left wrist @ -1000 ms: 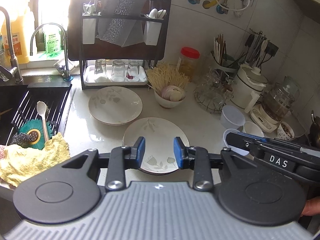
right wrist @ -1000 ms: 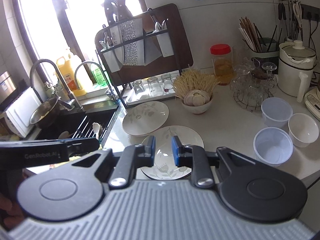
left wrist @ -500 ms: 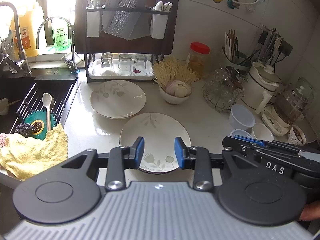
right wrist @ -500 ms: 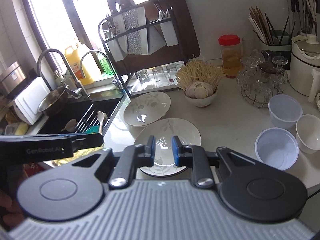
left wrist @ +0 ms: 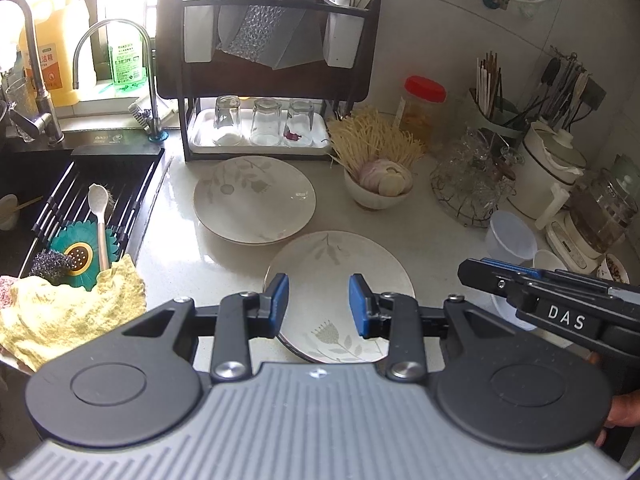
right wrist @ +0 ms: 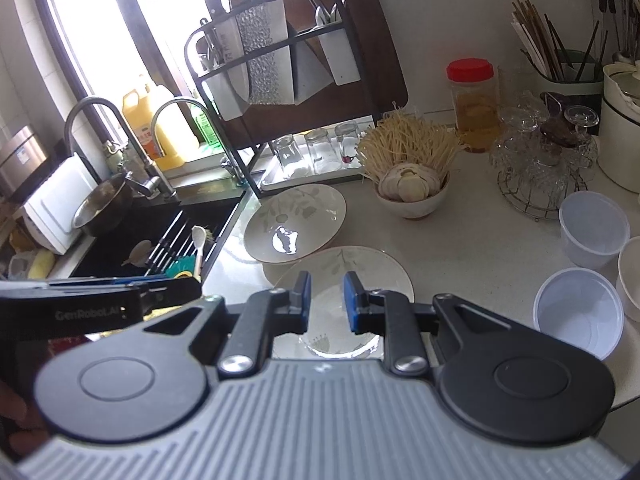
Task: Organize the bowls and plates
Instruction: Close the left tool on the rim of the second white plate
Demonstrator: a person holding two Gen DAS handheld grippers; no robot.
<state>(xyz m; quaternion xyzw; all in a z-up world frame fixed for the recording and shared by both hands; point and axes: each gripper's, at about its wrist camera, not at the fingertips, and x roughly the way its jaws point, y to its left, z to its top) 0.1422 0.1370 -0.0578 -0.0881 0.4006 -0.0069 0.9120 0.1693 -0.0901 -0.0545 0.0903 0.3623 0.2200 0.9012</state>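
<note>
Left wrist view: left tool [left wrist: 319,306] hangs over the near plate [left wrist: 340,276], pads apart at a narrow-to-medium gap, nothing between them, no contact I can confirm. Near plate sits on the pale glossy tabletop [left wrist: 436,248] directly under and ahead of the tool. Far plate [left wrist: 254,200] lies further ahead and slightly left, rims just beside each other; touching or not, cannot tell. Bare tabletop strip left of the near plate, then the sink edge [left wrist: 154,200] and a yellow cloth [left wrist: 72,312]. Right of the tool: right tool's black body [left wrist: 560,308], close. Ahead: dark rack [left wrist: 276,80] with three upturned glasses, garlic bowl [left wrist: 378,188] to the right of the far plate.

Right wrist view: right tool [right wrist: 327,299] also over the near plate [right wrist: 344,276], gap narrower than the left's, empty. Clear plastic tubs [right wrist: 578,312] right of it, open tabletop between. Left tool's body [right wrist: 100,304] crowds the left side.

Both plates: round, shallow, cream glazed, faint leaf print, thin dark rim. Tool pads blue, arms black, body ribbed grey.
</note>
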